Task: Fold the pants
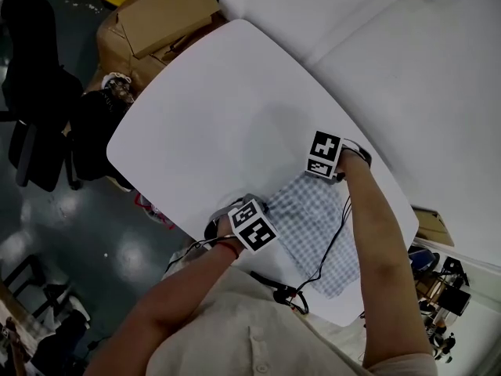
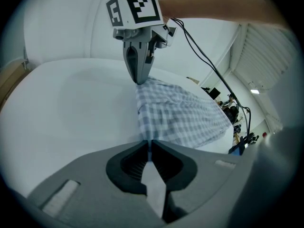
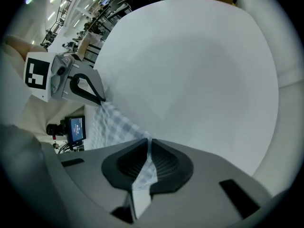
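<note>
The checked pants [image 1: 313, 229] lay at the lower right of the white counter [image 1: 211, 108], with the left gripper [image 2: 150, 144] at lower centre and the right gripper [image 3: 148, 144] further right, each with its jaws pinching the cloth's upper edge

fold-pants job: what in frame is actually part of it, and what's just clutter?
Part of the job:
- checked pants
- left gripper and right gripper, each clamped on the pants' edge
- white table under them

Lying about:
- cardboard boxes beyond the table
- black chair on the floor
</note>
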A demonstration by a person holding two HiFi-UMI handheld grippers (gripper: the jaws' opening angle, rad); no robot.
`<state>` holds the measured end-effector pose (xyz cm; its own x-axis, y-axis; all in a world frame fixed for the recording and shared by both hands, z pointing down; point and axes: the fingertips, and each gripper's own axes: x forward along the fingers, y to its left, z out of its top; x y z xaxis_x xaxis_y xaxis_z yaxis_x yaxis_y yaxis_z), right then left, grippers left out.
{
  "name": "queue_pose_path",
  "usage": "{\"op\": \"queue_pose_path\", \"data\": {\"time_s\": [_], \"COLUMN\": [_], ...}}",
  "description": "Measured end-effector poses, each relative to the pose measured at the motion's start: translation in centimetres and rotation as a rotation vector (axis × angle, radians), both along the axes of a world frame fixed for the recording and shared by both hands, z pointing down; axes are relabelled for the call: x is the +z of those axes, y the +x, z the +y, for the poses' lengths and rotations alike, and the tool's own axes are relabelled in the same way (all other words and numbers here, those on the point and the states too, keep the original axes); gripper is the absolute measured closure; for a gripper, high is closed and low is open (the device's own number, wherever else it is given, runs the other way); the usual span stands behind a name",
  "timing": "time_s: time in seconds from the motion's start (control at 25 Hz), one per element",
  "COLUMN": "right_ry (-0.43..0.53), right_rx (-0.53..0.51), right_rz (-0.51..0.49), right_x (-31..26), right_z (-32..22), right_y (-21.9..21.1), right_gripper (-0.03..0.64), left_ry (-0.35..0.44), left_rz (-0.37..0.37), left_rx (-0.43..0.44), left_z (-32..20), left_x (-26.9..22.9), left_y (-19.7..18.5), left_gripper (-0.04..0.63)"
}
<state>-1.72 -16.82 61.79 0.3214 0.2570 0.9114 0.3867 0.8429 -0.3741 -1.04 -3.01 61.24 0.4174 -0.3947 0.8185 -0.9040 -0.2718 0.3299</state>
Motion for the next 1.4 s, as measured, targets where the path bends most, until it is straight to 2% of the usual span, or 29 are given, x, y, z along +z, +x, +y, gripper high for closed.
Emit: {"op": "queue_pose_path", "data": {"time_s": [0.28, 0.6, 0.88, 1.24, 1.4], "right_ry": [-0.071, -0.077, -0.100, -0.017, 0.034], "right_rx": [0.160, 0.280, 0.318, 0.301, 0.328], "right_rz": [-0.026, -0.074, -0.107, -0.164, -0.216], "right_x": [-1.1, -2.0, -2.2, -2.1, -2.5], "right_z": [0.1, -0.3, 0.3, -0.9, -1.8], "right_y": [-0.4, -1.0, -1.7, -3.3, -4.5], "right_gripper": [0.583, 0.586, 0.586, 0.597, 0.598], "left_ry": [-0.004, 0.009, 0.001, -0.016, 0.002], "left_rz": [0.017, 0.065, 0.101, 0.133, 0.185], "left_rx": [0.013, 0.014, 0.006, -0.019, -0.081], "left_z": [0.8, 1.9, 3.1, 4.6, 5.2], "left_x": [0.1, -2.1, -3.1, -2.8, -4.0], "left_y": [0.0, -0.1, -0.3, -0.5, -1.6], "left_gripper": [0.561, 0.565, 0.565, 0.565, 0.565]}}
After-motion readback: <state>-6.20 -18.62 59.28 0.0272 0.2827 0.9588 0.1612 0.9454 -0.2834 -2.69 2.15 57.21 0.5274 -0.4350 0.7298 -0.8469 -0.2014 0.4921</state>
